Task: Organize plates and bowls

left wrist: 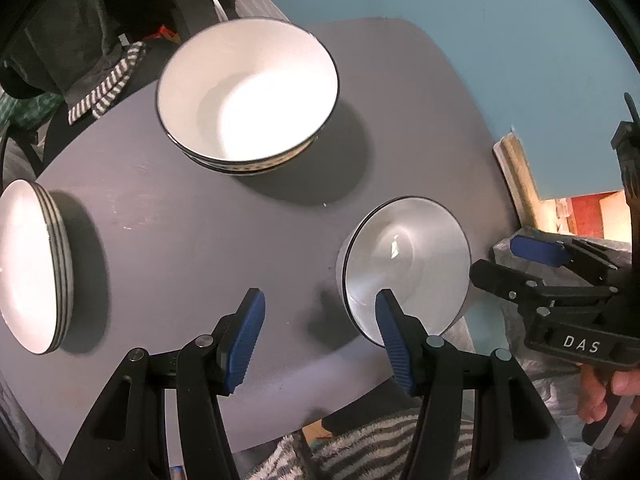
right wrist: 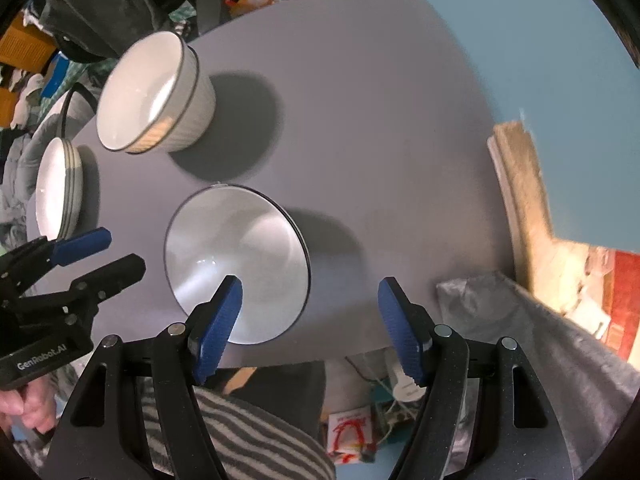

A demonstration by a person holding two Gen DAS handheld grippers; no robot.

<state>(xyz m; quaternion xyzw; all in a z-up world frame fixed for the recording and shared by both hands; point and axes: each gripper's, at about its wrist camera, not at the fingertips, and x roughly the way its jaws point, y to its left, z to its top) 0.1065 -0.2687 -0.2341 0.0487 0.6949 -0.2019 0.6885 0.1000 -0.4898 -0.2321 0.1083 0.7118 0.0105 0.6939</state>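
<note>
On the grey round table stand a stack of white bowls with dark rims, a single white bowl near the front edge, and a stack of white plates at the left. My left gripper is open and empty, its right finger over the single bowl's rim. My right gripper is open and empty above the same bowl, left finger over its rim. The bowl stack and the plates show in the right wrist view. Each gripper also shows in the other's view, right and left.
A wooden board leans beside the table at the right, against the blue floor. Grey cloth lies at the right. Striped fabric lies below the table's front edge. Clutter and dark clothing sit behind the table.
</note>
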